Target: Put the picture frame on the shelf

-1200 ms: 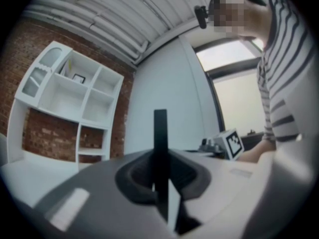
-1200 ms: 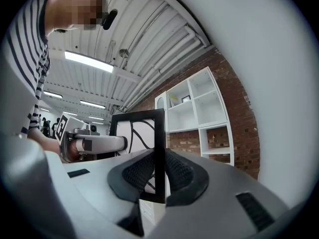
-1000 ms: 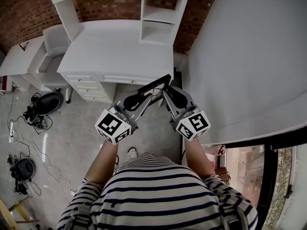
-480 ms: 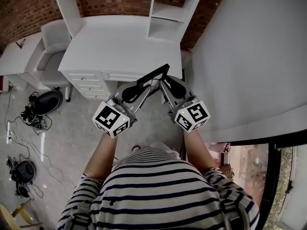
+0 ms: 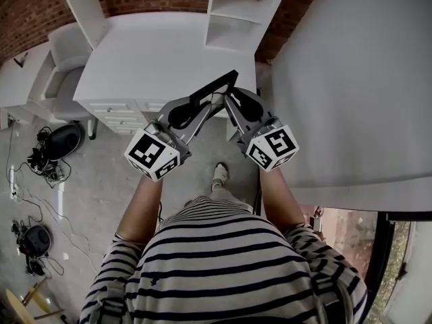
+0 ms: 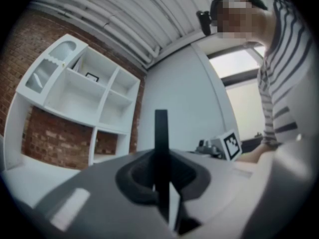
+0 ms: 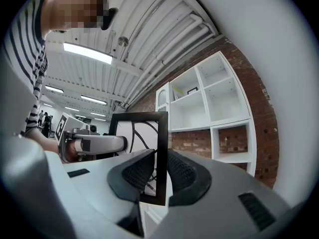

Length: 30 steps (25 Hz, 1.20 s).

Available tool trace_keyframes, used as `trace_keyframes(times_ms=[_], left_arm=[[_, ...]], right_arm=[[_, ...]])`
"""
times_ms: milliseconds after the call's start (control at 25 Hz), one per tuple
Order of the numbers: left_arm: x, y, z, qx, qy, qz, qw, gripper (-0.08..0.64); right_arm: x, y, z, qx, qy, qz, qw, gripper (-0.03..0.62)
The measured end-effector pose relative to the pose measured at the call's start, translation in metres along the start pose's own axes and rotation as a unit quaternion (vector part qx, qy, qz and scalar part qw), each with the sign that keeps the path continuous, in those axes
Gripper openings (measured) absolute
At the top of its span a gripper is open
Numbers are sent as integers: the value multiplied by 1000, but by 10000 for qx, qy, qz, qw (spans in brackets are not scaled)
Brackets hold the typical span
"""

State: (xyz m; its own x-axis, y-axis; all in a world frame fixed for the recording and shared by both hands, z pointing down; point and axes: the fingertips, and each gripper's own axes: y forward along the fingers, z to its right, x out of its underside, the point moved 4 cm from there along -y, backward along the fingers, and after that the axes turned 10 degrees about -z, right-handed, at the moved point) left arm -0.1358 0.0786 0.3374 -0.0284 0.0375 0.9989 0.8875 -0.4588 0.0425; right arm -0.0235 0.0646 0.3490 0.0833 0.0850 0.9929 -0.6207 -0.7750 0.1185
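Picture frame (image 5: 214, 90) hangs short of the shelf (image 5: 236, 19), in the air over the near edge of the desk (image 5: 155, 52), carried between your two tools. The left hand-held gripper (image 5: 200, 105) is clamped on one side of the frame. In the left gripper view the frame (image 6: 160, 138) shows edge-on as a thin black bar pinched between the pads. The right hand-held gripper (image 5: 233, 100) is closed on the opposite side, with the pads squeezing the black side bar (image 7: 162, 153).

The key relation is that the shelf lies straight ahead of both tools, past the desk top. The frame's long edge runs crosswise to that line, slanting from the left tool up toward the shelf's right-hand cubbies. I judge the right hand-held gripper to be the nearer one to those open cubbies (image 7: 209, 98). The frame stands upright in the grip, so it should go in without turning.

Hard to read:
- The head view cuts off the shelf's upper compartments.
- The frame's bottom edge is hidden behind the jaws in both gripper views.
- No back stand is visible.
- A small dark framed thing (image 6: 92, 76) sits in one upper compartment of the shelf, too small to identify.
- I cannot tell which compartment is the intended one.
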Motion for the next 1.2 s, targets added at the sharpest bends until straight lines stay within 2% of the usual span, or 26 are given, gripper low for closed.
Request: trace_keyframes(times_ms=[680, 1040, 1200], left_arm=[[-6, 170, -83, 142, -84, -81, 9998, 35], [-11, 210, -102, 248, 34, -129, 9996, 35], [-9, 227, -125, 282, -43, -170, 9994, 35]], right_arm=[[1, 46, 181, 143, 59, -45, 9999, 61], [-2, 56, 229, -46, -14, -87, 10000, 61], [-2, 74, 248, 73, 72, -126, 9999, 61]])
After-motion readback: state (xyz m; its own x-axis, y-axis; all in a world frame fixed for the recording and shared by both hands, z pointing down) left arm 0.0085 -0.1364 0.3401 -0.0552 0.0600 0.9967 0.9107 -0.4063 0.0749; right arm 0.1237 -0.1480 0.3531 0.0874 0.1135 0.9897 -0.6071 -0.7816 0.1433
